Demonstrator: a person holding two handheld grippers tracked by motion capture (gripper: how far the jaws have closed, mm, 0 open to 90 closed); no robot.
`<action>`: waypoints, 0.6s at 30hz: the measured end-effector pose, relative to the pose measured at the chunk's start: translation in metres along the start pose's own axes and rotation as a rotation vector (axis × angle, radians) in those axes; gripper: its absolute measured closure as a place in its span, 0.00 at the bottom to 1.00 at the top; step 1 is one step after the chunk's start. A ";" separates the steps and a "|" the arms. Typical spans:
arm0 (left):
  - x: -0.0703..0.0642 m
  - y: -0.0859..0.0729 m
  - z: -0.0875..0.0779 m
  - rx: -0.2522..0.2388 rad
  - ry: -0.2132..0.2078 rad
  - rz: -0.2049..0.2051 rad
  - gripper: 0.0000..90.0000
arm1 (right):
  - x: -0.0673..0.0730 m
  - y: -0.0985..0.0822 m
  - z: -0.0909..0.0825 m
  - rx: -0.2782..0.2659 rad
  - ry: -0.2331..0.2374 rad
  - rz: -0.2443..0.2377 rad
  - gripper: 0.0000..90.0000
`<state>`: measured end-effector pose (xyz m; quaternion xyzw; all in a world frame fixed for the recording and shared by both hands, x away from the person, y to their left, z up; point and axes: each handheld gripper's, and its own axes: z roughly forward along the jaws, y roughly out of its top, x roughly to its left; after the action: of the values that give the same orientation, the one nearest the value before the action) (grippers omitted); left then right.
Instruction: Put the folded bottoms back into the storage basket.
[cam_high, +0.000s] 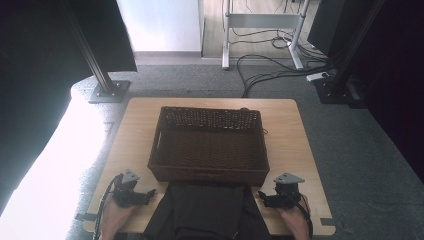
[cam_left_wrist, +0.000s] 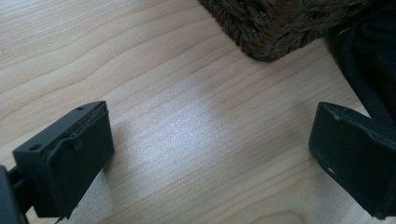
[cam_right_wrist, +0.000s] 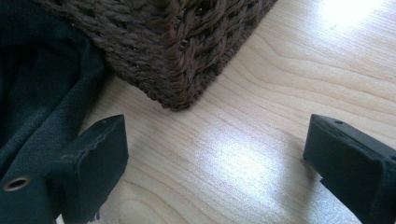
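- High view: nearest the camera lies the dark garment (cam_high: 205, 207), spread flat on the near edge of the desk (cam_high: 295, 140), its far edge touching the near wall of the wicker basket (cam_high: 209, 172). The left claw (cam_high: 150, 194) sits just off the cloth's left edge and the right claw (cam_high: 260, 197) just off its right edge, each in a hand (cam_high: 120, 217) resting low on the wood. The basket looks empty.
- The cloth looks soft, light and limp; I'd judge it will sag and fold once lifted, so a pinch at each near corner or side hem seems the sensible hold. A thin fabric could slip from a shallow bite.
- Left gripper view: the jaws stand wide apart over bare wood with nothing between them. The garment (cam_left_wrist: 369, 60) lies at the right edge, beside the basket corner (cam_left_wrist: 275, 28).
- Right gripper view: the jaws are likewise spread, holding nothing. The garment (cam_right_wrist: 42, 93) lies by the left jaw; a small metal eyelet (cam_right_wrist: 17, 183) shows there, possibly a drawstring hole.
- I can read no brand, label or writing anywhere.
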<state>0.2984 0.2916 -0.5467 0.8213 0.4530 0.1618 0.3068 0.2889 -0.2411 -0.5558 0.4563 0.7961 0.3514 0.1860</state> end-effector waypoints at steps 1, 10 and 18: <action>0.000 0.000 -0.001 0.001 -0.007 -0.009 0.00 | -0.001 0.000 0.000 -0.003 0.004 0.006 0.06; -0.016 0.014 -0.025 -0.047 -0.055 -0.005 0.01 | 0.005 0.000 -0.012 -0.011 0.058 0.066 0.01; -0.048 0.029 -0.031 -0.021 -0.118 0.053 0.00 | 0.027 0.010 -0.025 -0.003 0.123 0.050 0.00</action>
<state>0.2743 0.2503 -0.5037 0.8380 0.4104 0.1257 0.3370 0.2655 -0.2246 -0.5303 0.4534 0.7938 0.3844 0.1286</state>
